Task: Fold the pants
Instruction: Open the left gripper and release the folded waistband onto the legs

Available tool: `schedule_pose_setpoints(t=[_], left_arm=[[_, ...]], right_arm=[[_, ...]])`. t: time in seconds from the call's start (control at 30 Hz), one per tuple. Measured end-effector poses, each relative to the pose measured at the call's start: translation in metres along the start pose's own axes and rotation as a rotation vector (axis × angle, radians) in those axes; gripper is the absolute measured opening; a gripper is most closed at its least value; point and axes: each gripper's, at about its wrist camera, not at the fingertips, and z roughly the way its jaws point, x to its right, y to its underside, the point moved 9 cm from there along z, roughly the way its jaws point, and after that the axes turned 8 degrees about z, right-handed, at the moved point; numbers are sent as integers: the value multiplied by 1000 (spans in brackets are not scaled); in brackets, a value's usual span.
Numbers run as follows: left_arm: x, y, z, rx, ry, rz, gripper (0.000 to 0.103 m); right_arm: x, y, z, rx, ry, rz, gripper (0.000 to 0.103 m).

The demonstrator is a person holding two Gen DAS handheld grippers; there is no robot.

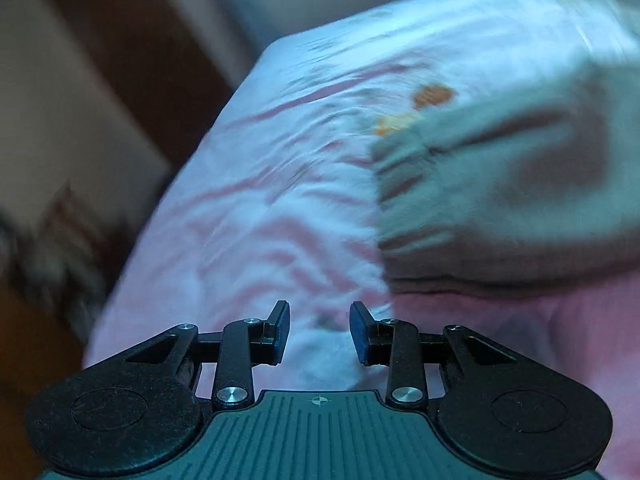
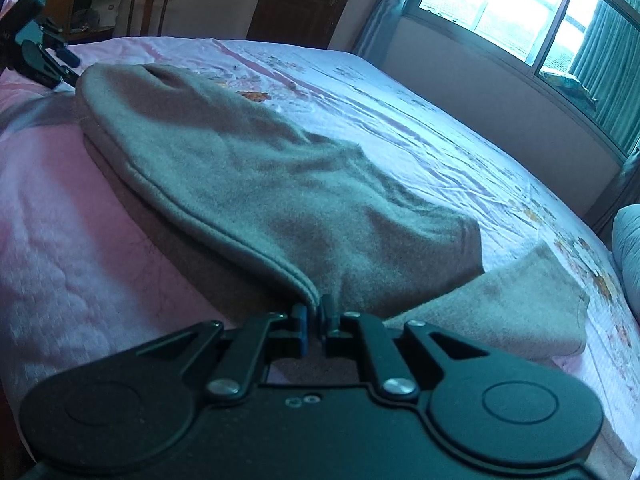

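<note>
Grey fleece pants (image 2: 248, 176) lie partly folded on a pink bed (image 2: 68, 232). The right gripper (image 2: 314, 312) is clamped on a hemmed edge; the left gripper (image 1: 319, 330) hangs apart, empty. Folding seems midway, with more folds left.

The left gripper (image 1: 319, 330) is hovering with its jaws spread apart and nothing between its blue pads (image 1: 282, 330). The right gripper (image 2: 314, 312) is reaching forward low, its jaws pressing nearly together and pinching a fabric hem of the pants (image 2: 280, 184). The left gripper (image 2: 40, 52) is showing at the far left of the right wrist view.
</note>
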Motion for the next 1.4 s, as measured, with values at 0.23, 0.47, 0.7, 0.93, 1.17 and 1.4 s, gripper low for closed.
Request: schedule_pose_setpoints(t=[0.23,0.47,0.7,0.93,1.17,1.4], left_arm=[[37,-52,-31,115,259,-176,34],[87,-44,5,0,309,-177,34],[81,-83,-35,95,310,-201,37],[158,-115,-70,146,474,-135,55],[250,-129,-86,130,624,-106,55],[295,-115,-85,76,594,-13,55]], right_arm=[[0,-1,-2,2,11,-15,0],[1,5,-4,-20,11,8,1],[15,-6,-21,23,-22,126,13],[26,-8,-49,79,-14,218,37],[60,-7,-69,125,23,389,43],[105,1,-69,132,59,536,47]])
